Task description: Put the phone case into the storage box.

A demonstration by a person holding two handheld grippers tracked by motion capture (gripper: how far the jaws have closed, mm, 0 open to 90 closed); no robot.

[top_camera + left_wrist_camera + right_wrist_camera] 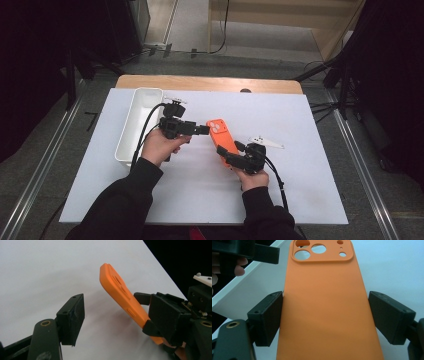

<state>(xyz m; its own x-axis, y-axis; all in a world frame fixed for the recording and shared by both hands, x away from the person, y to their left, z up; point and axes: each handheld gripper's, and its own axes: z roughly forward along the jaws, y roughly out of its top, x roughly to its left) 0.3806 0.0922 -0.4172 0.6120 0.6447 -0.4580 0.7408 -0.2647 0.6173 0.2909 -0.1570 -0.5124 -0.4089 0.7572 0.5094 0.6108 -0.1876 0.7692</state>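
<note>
Orange case (328, 310) is sitting pinched edgewise between right gripper (235, 154) jaws, left gripper (204, 130) hovering spread beside its camera end; looks light, floppy silicone, so grab the rims.

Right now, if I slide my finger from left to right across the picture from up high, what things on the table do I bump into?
White bin → left gripper → orange phone case → right gripper, closed on the lower end of the case.
</note>
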